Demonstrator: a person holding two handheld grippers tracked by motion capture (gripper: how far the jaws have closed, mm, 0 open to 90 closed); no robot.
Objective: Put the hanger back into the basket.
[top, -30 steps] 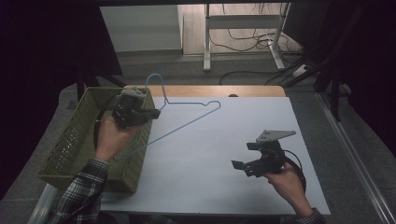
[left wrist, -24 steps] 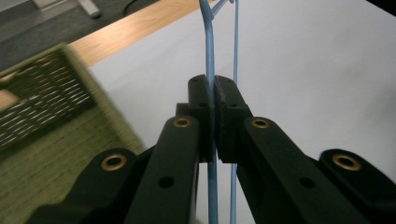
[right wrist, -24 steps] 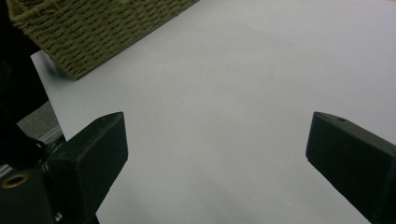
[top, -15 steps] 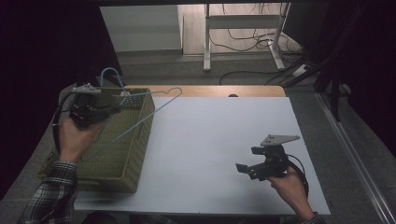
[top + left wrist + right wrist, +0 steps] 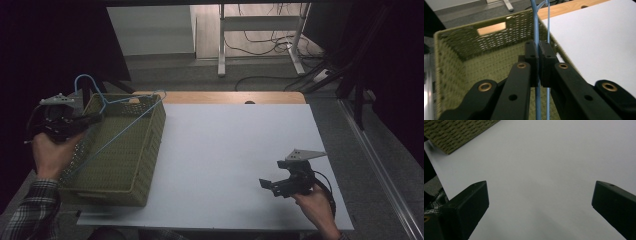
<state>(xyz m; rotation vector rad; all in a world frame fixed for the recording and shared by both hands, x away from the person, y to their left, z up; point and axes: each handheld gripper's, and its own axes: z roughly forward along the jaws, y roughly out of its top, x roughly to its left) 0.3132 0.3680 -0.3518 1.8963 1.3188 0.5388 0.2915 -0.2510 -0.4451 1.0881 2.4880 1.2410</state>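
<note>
Rough woven olive-green wicker basket; thin smooth light-blue wire hanger; matt white table sheet; matt black plastic left gripper.

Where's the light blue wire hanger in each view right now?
High view: light blue wire hanger at left, slanting over the olive woven basket, held by the left gripper.
Left gripper view: centre, clamped between the jaws.
Right gripper view: not in it.
Shared landmark: the basket.

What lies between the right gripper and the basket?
Bare white tabletop alone separates the right gripper from the basket, clear in the high view.
</note>
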